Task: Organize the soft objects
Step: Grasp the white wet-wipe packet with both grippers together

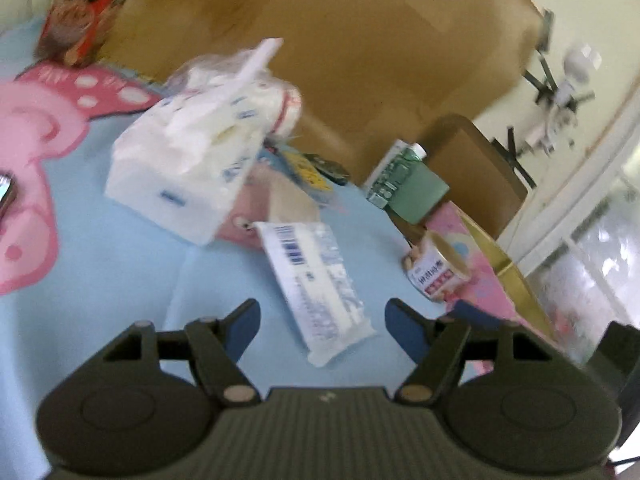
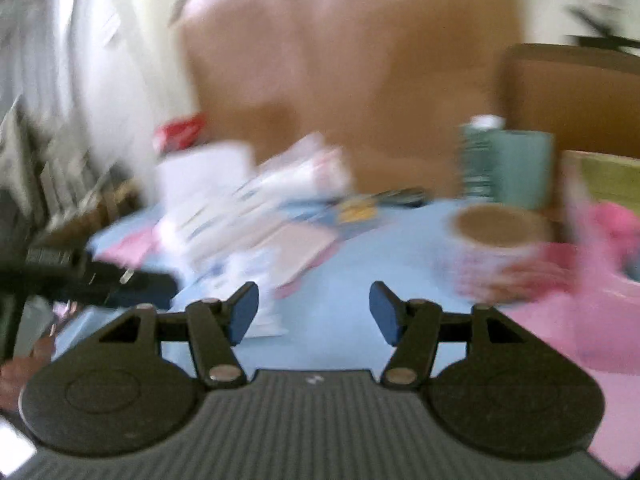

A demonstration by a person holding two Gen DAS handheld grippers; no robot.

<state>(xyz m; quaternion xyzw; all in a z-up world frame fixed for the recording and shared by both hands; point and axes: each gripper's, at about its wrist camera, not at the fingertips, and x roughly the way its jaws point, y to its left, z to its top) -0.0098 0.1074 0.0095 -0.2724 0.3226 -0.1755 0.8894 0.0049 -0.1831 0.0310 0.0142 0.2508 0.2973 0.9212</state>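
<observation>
We see the left gripper (image 1: 322, 330) held low over the light blue tablecloth (image 1: 120, 280), its blue-padded fingers (image 1: 244, 326) spread wide with nothing between them; a flat white pack with a barcode (image 1: 316, 284) lies on the cloth just ahead, its near end reaching into the gap between the fingertips, though we cannot tell whether anything touches it. Beyond it sits a soft white tissue pack (image 1: 188, 164) with crumpled plastic wrapping on top, resting on the cloth beside a pink cartoon print (image 1: 28, 184). To the right stand a green carton (image 1: 404, 178) and a paper cup with red lettering (image 1: 436, 270), the cup lying tilted against a pink box (image 1: 472, 256). A large cardboard box (image 1: 360, 48) fills the background, and a red snack bag (image 1: 80, 4) is cut off at the upper left. The right gripper (image 2: 314, 310) also hovers over the blue cloth with its fingers parted and empty. Its view is heavily smeared: we can make out the tissue pack (image 2: 224, 204), the cup (image 2: 500, 248) and the carton (image 2: 504, 164) only as blurred shapes, and a dark object at the left edge is too indistinct to name.
</observation>
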